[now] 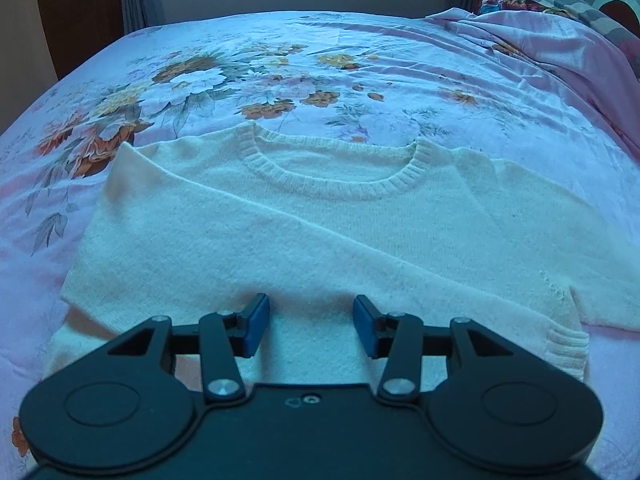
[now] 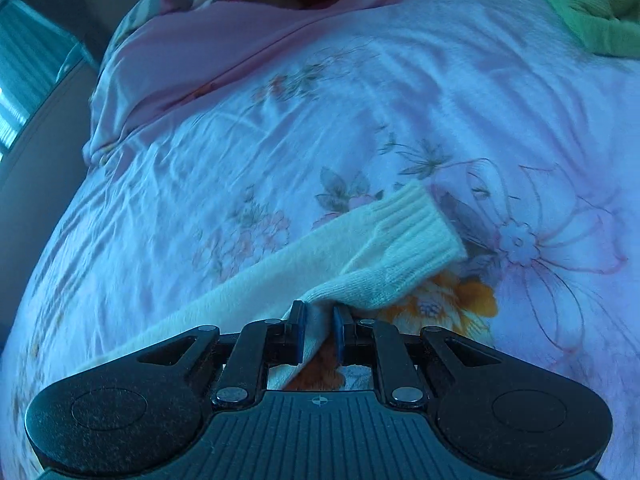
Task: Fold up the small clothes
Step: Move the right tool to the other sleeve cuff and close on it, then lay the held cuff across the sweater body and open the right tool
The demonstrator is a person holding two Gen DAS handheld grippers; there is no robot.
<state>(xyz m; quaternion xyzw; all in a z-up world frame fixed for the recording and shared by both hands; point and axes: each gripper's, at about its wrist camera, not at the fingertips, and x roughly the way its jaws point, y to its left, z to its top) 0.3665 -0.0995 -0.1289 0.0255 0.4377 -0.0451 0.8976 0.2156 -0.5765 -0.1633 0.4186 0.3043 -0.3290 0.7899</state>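
Cream sweater (image 1: 320,220) flat on floral bed (image 1: 280,60), one sleeve folded across. Left gripper (image 1: 312,326) jaws spread above hem. Right gripper (image 2: 319,330) jaws pinching other sleeve (image 2: 400,248).

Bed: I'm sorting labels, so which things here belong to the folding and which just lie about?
In the job:
cream sweater
its sleeve, clamped in the right tool
left tool, open over the hem

Lying about:
floral bedsheet
green garment
pink bedding

Black gripper (image 1: 312,328), blue pads (image 1: 256,326)
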